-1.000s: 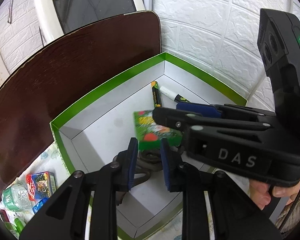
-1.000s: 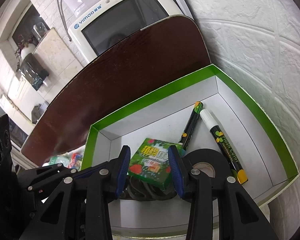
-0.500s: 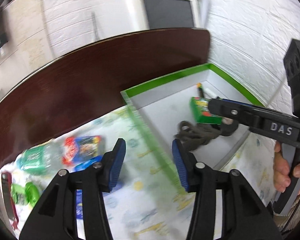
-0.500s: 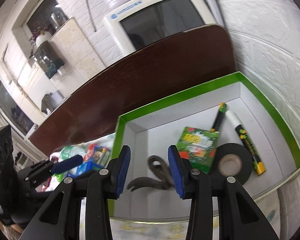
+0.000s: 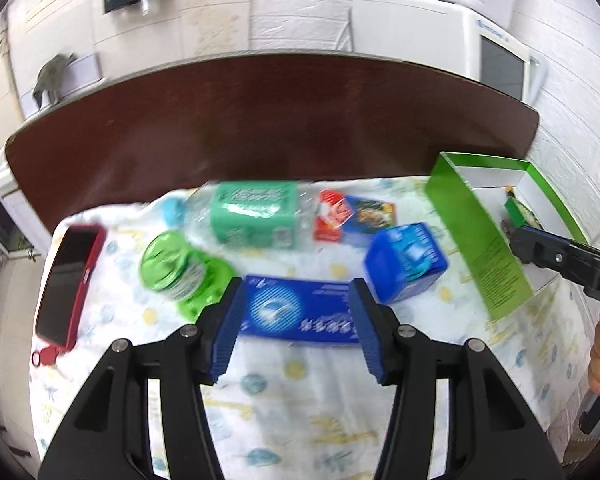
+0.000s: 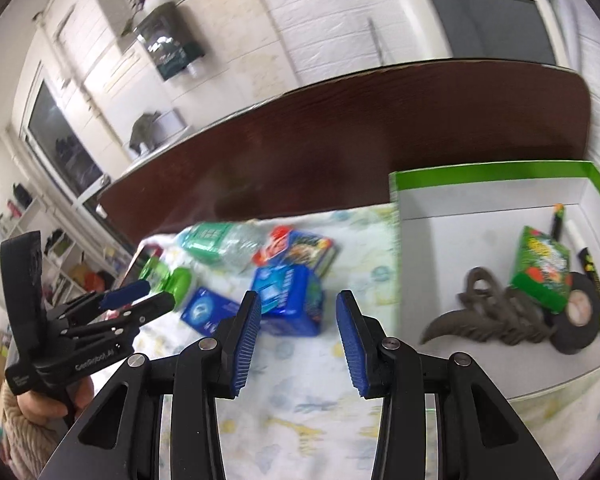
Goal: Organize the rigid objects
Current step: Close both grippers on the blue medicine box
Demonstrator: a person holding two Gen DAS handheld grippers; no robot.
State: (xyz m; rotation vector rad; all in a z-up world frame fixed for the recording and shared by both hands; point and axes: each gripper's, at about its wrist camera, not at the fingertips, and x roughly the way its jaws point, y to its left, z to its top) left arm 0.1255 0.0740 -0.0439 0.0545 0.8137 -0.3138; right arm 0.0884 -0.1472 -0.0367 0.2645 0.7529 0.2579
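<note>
- The rigid things lie in two groups: some loose on a white cloth with a pale printed pattern (image 5: 300, 392), others already inside a white cardboard box with a green rim (image 6: 496, 168) at the right end of the cloth.
- Inside the box I see a green printed packet (image 6: 540, 268), a black roll of tape (image 6: 578, 316), a dark grey curved tool (image 6: 484, 312) and two marker pens (image 6: 558, 220) near the far wall.
- On the cloth lie a flat dark blue packet (image 5: 300, 312), a blue cube-shaped box (image 5: 406, 264), a clear plastic bottle with a green label (image 5: 252, 212), a red and blue card box (image 5: 352, 216), a green round container (image 5: 172, 268) and a phone in a red case (image 5: 70, 280).
- The left gripper (image 5: 296, 332) hangs over the flat dark blue packet; its jaws are opening, and they grasp nothing.
- The right gripper (image 6: 298, 338) is over the cloth just beside the blue cube-shaped box, with its jaws apart and nothing between them.
- A dark brown wooden board (image 5: 268, 120) stands behind the cloth.
</note>
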